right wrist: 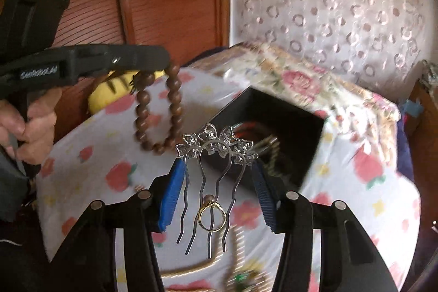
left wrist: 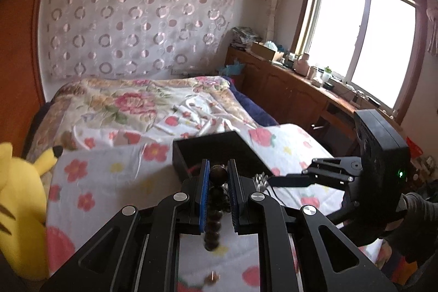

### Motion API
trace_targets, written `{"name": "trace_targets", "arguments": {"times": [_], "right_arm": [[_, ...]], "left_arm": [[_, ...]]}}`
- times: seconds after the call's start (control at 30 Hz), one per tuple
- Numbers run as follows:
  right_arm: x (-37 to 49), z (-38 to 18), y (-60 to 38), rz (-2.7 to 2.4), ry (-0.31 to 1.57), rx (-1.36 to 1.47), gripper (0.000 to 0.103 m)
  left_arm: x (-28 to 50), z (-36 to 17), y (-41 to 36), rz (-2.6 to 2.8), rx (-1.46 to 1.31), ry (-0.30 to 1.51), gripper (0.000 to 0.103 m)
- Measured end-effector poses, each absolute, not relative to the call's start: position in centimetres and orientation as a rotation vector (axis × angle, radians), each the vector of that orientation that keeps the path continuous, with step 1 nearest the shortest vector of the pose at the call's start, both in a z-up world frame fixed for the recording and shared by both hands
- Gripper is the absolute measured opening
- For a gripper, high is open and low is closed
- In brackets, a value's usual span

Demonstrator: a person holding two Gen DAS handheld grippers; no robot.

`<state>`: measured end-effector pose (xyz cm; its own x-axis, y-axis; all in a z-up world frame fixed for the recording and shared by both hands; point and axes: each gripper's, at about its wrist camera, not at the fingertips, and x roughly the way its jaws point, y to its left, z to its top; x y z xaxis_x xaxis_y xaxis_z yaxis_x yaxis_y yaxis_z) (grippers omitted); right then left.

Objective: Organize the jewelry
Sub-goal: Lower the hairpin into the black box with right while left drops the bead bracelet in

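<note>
My left gripper (left wrist: 219, 166) is shut on a brown bead bracelet (left wrist: 216, 212). In the right wrist view the bracelet (right wrist: 157, 114) hangs as a loop from the left gripper (right wrist: 164, 59), above the flowered bedsheet (right wrist: 90, 168). My right gripper (right wrist: 216, 162) is shut on a silver hair comb (right wrist: 216, 144), its decorated top spanning the blue pads and its prongs pointing back at the camera. In the left wrist view the right gripper (left wrist: 273, 179) holds the comb (left wrist: 260, 178) beside an open black box (left wrist: 208, 137). The box (right wrist: 287, 111) lies just beyond both grippers with jewelry inside.
A gold ring (right wrist: 212, 219) and a gold cord (right wrist: 235, 251) lie on the sheet below the comb. A yellow plush toy (left wrist: 19, 199) sits at the bed's left edge. A wooden sideboard (left wrist: 287, 89) with clutter runs under the window. A hand (right wrist: 35, 125) holds the left gripper.
</note>
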<state>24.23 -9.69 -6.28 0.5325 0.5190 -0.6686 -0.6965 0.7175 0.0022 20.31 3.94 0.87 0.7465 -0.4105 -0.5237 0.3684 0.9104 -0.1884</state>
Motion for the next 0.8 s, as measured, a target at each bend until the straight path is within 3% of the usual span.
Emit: {"name": "trace_targets", "arguments": {"times": [0.33,0.37,0.6,0.8], "right_arm": [[29.8,-6.3,-10.3,0.706,0.691,-0.244,0.054],[30.0,-6.5,-10.3,0.709,0.694,-0.244,0.046],[31.7,-6.8,-10.8,0.698,0.698,-0.221,0.047],[29.6,-6.4,-13.1,0.681,0.687,-0.198,0.047]], "left_arm": [[25.6,2.1,1.2,-0.42,-0.037,0.589,0.012],[26.1,2.0,1.1,-0.415,-0.035,0.595,0.012],[28.6,-0.4,1.2,-0.386,-0.06,0.675,0.012],[28.2,-0.5,1.6,-0.38,-0.061,0.681,0.036]]}}
